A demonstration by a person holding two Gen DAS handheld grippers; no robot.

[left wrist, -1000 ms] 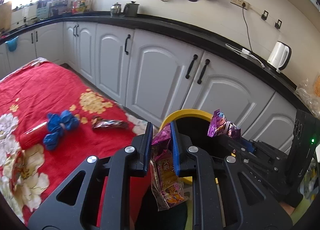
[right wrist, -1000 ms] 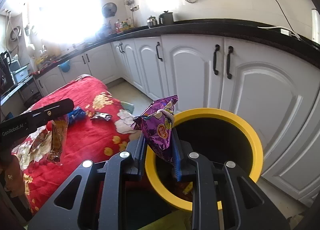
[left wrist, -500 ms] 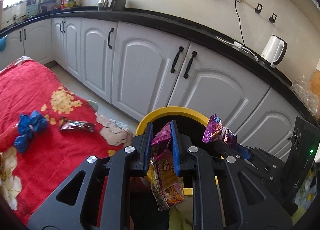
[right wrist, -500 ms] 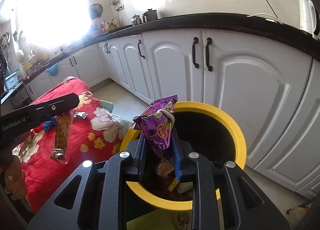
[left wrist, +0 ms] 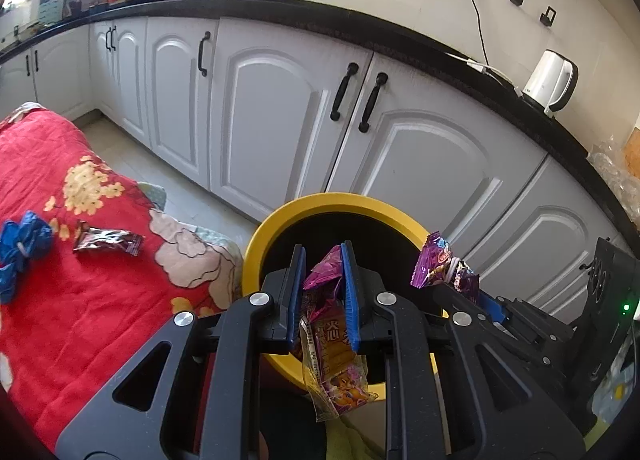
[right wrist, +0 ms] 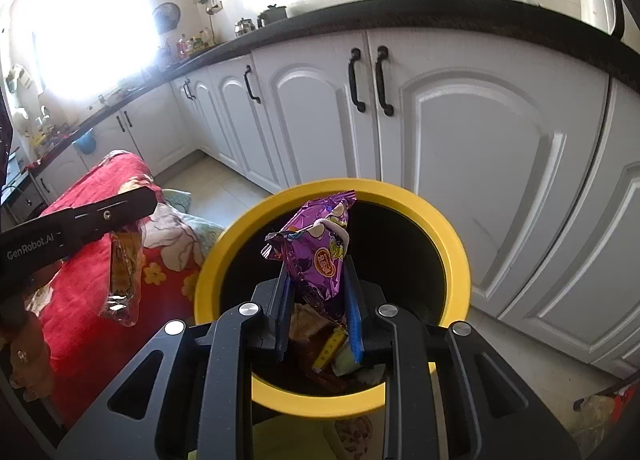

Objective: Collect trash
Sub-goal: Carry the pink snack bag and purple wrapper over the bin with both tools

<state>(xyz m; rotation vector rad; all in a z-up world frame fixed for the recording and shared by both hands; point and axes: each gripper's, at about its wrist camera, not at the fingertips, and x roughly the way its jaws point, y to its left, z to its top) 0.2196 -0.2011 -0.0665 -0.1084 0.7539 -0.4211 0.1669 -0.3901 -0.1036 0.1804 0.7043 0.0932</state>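
A pink-and-orange snack wrapper hangs crumpled, its upper part pinched and its printed lower part dangling at the near rim of a yellow-rimmed bin. A purple wrapper stands upright over the bin's dark mouth, where other trash lies. A dark wrapper and a blue crumpled wad lie apart on the red floral cloth.

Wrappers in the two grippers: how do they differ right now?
The orange-and-pink wrapper in the left gripper hangs down below the pads; the purple wrapper in the right gripper sticks up above them. The first is flat, the second puffy. Both are clamped by the yellow-rimmed bin.
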